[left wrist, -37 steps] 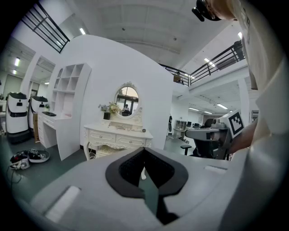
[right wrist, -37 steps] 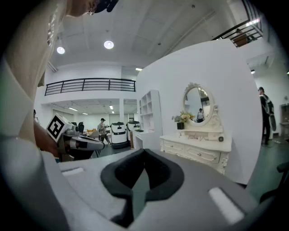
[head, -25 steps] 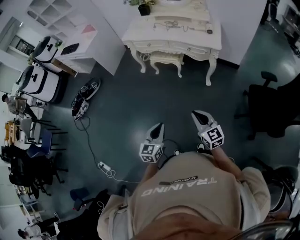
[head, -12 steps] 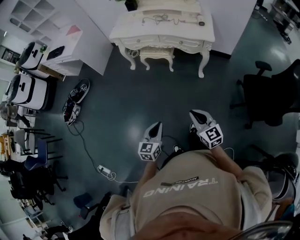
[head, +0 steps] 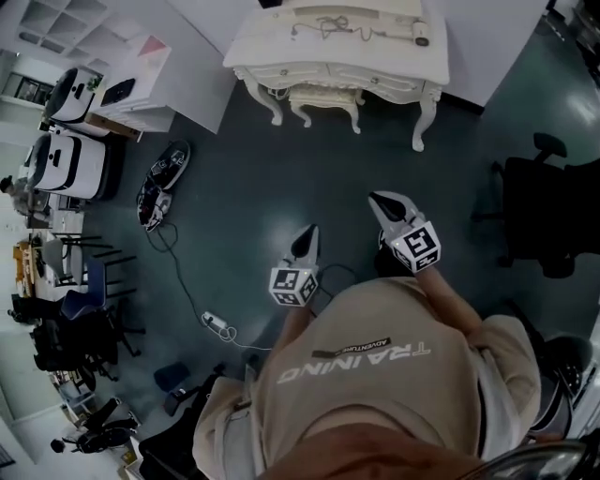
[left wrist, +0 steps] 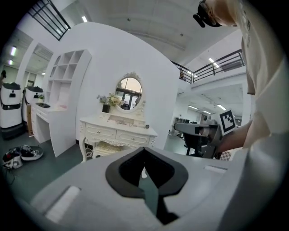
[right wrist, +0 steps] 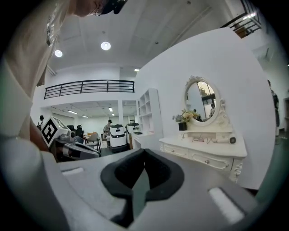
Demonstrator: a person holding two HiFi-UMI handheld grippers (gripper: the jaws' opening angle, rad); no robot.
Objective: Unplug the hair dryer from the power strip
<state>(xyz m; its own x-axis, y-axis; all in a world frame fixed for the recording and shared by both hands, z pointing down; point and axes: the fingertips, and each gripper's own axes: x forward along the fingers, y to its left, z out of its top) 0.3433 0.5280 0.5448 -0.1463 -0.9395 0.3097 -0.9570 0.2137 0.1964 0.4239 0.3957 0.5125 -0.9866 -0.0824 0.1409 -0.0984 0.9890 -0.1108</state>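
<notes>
The white vanity table (head: pixel 281 58) stands ahead against the wall. A tangled cord (head: pixel 325 24) lies on its top, and a pale hair dryer (head: pixel 419 35) lies near its right end. No power strip can be made out on the table at this distance. My left gripper (head: pixel 308 232) and right gripper (head: pixel 378 201) are held out over the dark floor, well short of the table, both shut and holding nothing. The left gripper view looks past the shut jaws (left wrist: pixel 144 152) at the vanity (left wrist: pixel 118 131). In the right gripper view (right wrist: pixel 143 155) the hair dryer (right wrist: pixel 227 140) shows on the tabletop.
A stool (head: pixel 326 101) is tucked under the vanity. A black office chair (head: pixel 547 214) stands at the right. On the floor at the left lie shoes (head: pixel 161 183) and a white power strip with its cable (head: pixel 215 325). White machines (head: pixel 64 161) and shelving line the left wall.
The person has walked toward the vanity, which now looks larger. Both grippers have moved forward with the body, still shut and holding nothing.
</notes>
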